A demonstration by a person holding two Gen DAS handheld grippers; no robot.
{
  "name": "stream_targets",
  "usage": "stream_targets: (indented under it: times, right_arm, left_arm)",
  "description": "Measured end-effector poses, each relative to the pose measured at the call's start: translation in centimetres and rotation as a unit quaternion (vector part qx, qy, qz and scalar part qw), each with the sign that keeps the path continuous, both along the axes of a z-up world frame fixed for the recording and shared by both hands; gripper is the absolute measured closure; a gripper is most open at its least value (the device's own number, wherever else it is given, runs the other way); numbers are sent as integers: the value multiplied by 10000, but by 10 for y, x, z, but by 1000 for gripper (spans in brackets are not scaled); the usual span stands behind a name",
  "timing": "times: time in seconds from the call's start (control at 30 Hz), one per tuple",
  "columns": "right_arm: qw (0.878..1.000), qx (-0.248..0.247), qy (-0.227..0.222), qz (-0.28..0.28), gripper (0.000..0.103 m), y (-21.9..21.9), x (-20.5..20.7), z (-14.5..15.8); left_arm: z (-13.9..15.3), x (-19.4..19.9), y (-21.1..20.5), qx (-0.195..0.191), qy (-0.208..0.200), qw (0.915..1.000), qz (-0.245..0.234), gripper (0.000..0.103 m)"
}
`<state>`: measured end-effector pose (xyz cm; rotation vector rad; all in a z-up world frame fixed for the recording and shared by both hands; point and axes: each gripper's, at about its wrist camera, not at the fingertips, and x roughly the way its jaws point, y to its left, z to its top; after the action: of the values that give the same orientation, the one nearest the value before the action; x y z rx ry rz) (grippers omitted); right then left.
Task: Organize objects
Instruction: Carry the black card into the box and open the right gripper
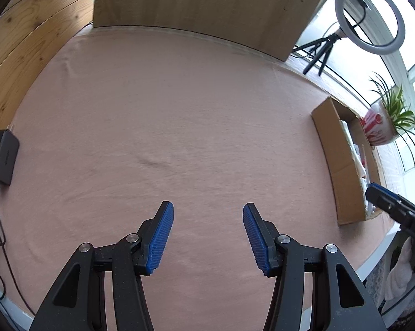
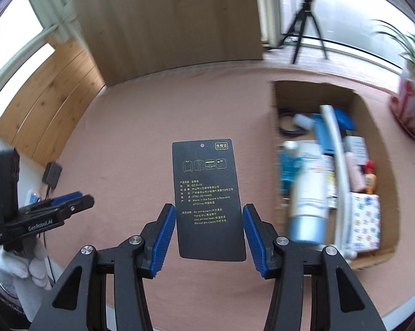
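While the right gripper brackets one black garment tag at lower centre, pads beside its edges — grip uncertain — the thin card could slip or twist loose. Left gripper: spread wide, empty, above bare pink counter. One cardboard box, right of frame, crowded: one white tube, one pale rod — overhang may block entry.

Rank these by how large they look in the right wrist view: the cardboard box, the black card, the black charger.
1. cardboard box: largest.
2. black card, between the right gripper pads; its nearness to the camera enlarges it.
3. black charger: smallest, lying farther off.
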<state>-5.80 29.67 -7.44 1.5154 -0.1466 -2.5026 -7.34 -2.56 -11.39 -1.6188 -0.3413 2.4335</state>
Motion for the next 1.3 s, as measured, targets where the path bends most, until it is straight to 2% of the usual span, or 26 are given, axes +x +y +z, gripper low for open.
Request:
stream_targets:
  times: [0.3,0.57,0.8,1.07,1.3]
  right_arm:
    - [9966,341,-62,-748,57,66,8,1]
    - [9914,894,-117,-954,57,109,13,0]
    - [9898,1040,-373,-897,57,125,4,-18]
    - [9900,1015,-431,-876,56,133,2,-25]
    - [9908,720,-462,-1046,53,142,6,-23]
  left_arm:
    - [2,-6,22,30,6,9999,-161,47]
    - [-4,-8,32,76,-41,9997,-209,47]
    - [-6,-8,43,100,-62,9995,-279,47]
    - [-4,-5,50,47,-62,9995,-290,47]
    - [-3,-4,52,27,-55,9995,-324,47]
